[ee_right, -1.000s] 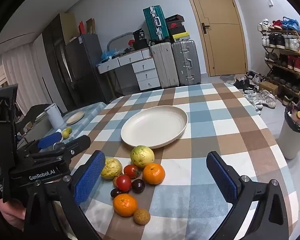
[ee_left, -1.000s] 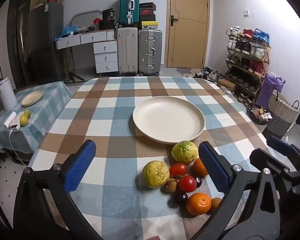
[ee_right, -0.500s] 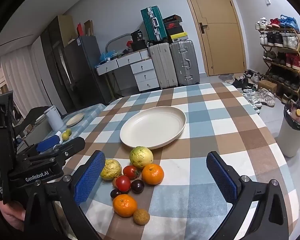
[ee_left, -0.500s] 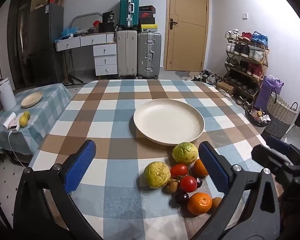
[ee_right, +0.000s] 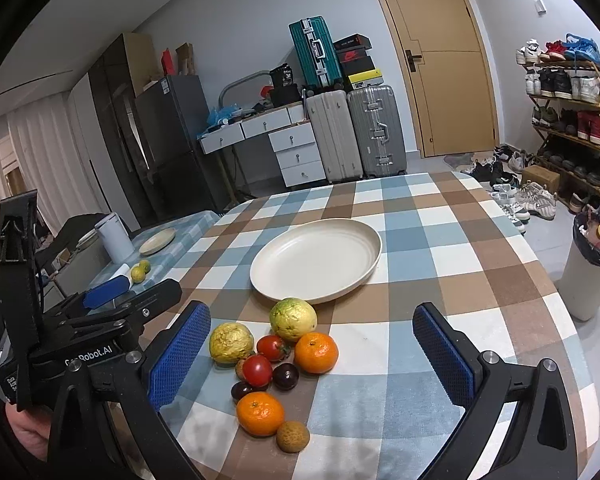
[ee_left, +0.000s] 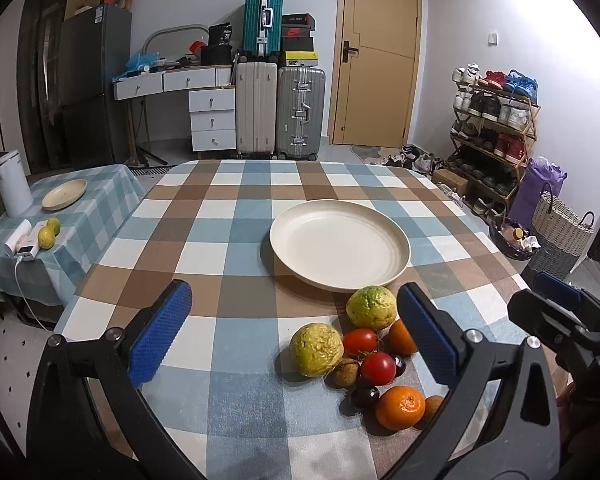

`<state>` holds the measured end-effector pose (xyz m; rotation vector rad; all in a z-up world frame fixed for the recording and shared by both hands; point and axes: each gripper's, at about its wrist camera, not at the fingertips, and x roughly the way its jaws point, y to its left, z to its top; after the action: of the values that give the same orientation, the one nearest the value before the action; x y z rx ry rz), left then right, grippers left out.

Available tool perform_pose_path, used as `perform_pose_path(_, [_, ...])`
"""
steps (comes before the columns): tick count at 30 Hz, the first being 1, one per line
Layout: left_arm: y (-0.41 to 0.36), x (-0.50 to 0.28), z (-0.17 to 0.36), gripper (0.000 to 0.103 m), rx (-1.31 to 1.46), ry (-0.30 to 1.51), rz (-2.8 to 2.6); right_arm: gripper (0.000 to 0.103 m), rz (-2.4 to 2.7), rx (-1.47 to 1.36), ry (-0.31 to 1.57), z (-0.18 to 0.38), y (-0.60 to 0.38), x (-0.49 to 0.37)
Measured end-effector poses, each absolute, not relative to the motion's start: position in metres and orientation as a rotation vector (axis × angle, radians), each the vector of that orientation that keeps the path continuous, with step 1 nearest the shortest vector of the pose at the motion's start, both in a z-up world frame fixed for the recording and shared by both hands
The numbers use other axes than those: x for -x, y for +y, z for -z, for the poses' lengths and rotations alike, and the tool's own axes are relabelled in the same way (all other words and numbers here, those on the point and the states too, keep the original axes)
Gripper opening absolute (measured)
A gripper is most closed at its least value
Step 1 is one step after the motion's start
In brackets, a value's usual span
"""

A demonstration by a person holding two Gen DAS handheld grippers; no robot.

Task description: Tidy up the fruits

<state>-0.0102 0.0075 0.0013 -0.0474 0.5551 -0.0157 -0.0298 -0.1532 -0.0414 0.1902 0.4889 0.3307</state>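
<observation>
A pile of fruit lies on the checked tablecloth near its front edge: two yellow-green guavas [ee_left: 371, 307] [ee_right: 231, 343], two oranges [ee_right: 316, 352] [ee_left: 400, 407], two tomatoes [ee_right: 257, 370], dark plums [ee_right: 285, 376] and small brown fruits [ee_right: 293, 436]. Behind the pile sits an empty cream plate [ee_left: 339, 245] [ee_right: 316, 260]. My left gripper [ee_left: 296, 334] hovers open over the table, the pile near its right finger. My right gripper [ee_right: 310, 354] is open too, with the pile between its fingers but below them. Neither holds anything.
A side table [ee_left: 100, 204] on the left carries a small plate [ee_left: 64, 194], two citrus fruits [ee_left: 46, 237] and a white kettle [ee_left: 13, 183]. A bin [ee_right: 592, 268] stands by the table's right edge. Suitcases, drawers and a shoe rack line the walls.
Both views have shifted only slightly; the fruit and plate sit where they were. Both grippers stay open.
</observation>
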Motion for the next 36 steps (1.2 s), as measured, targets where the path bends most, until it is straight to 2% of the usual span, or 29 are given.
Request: perform_pose_path(36, [0.014,0.009,0.015,0.102,0.123,0.591,0.020,0.103,-0.349,-0.158,0.492,0.041,-0.145,0.024])
